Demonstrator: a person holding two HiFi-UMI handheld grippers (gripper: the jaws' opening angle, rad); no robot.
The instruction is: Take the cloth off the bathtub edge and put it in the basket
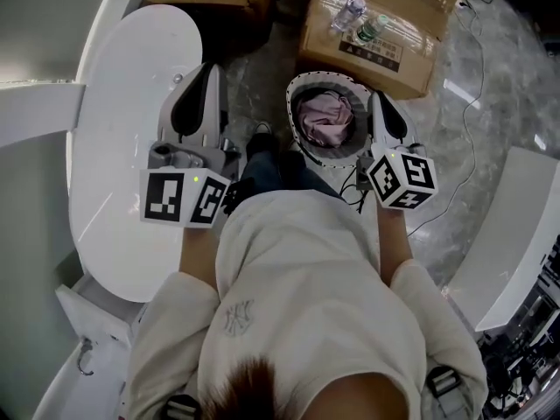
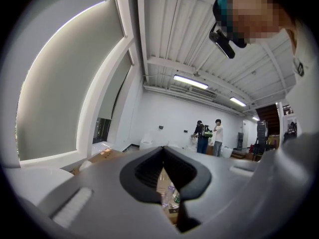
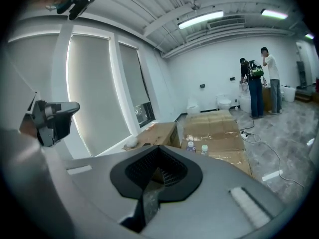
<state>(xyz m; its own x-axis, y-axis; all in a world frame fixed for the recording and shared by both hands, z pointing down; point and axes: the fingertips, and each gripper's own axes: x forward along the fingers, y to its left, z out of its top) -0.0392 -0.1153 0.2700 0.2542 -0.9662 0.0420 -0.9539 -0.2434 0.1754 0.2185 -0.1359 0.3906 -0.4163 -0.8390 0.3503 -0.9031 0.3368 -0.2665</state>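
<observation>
- The cloth is seen bunched inside the basket, so the task is judged done or nearly done.
- The left claw, left of the basket, is pressed together with nothing in it. The right claw, seen at the basket's right rim, is also pressed together and empty.
- How high the right claw is held above the rim cannot be told. If it is low, the basket could be knocked or tipped by a sideways swing, and the cloth could be spilled.
- A cable is laid on the floor right of the basket, and a foot could be caught in it.
- No surface is used. The basket is set on the grey marbled floor, with the white bathtub to its left and a cardboard box with bottles behind it.
- A large white room with ceiling lamps is shown, and two persons are seen far beyond the basket.
</observation>
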